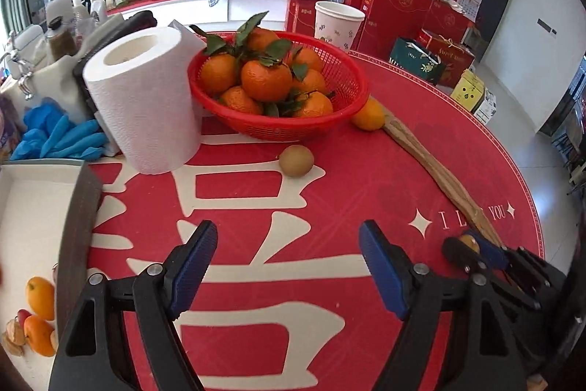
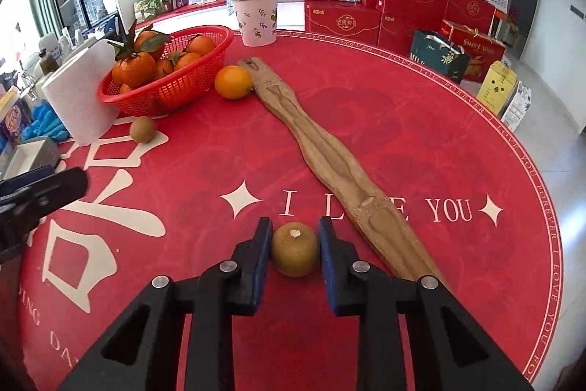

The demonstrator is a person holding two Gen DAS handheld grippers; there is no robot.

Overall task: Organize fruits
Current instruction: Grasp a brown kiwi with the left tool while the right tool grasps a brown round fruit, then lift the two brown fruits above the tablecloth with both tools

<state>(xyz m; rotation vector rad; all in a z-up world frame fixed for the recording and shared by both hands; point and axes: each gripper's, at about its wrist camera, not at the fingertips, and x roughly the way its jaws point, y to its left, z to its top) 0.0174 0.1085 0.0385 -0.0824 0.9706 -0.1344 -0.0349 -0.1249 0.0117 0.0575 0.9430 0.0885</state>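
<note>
Two lines of writing read clearly on the red tablecloth [image 2: 421, 141]: "I LOVE YOU" beside cream stars, and "LOVE YOU FOREVER" repeated round its rim. A gift bag [image 2: 476, 55] beyond the far edge says "Sweet".

The right gripper [image 2: 295, 240] is closed on a small brownish-yellow fruit [image 2: 295, 250] near the table's near edge, both blue pads touching it, just beside a wooden paddle [image 2: 329, 163]. The left gripper [image 1: 287, 244] stands wide open, empty.

Only the left wrist view shows a white tray [image 1: 33, 207] at the left edge, with oranges [image 1: 40, 297] below it. Both views show the red basket [image 1: 278, 129] of leafy tangerines, a loose orange [image 2: 233, 82] and a kiwi-like fruit [image 1: 296, 160] near it.
</note>
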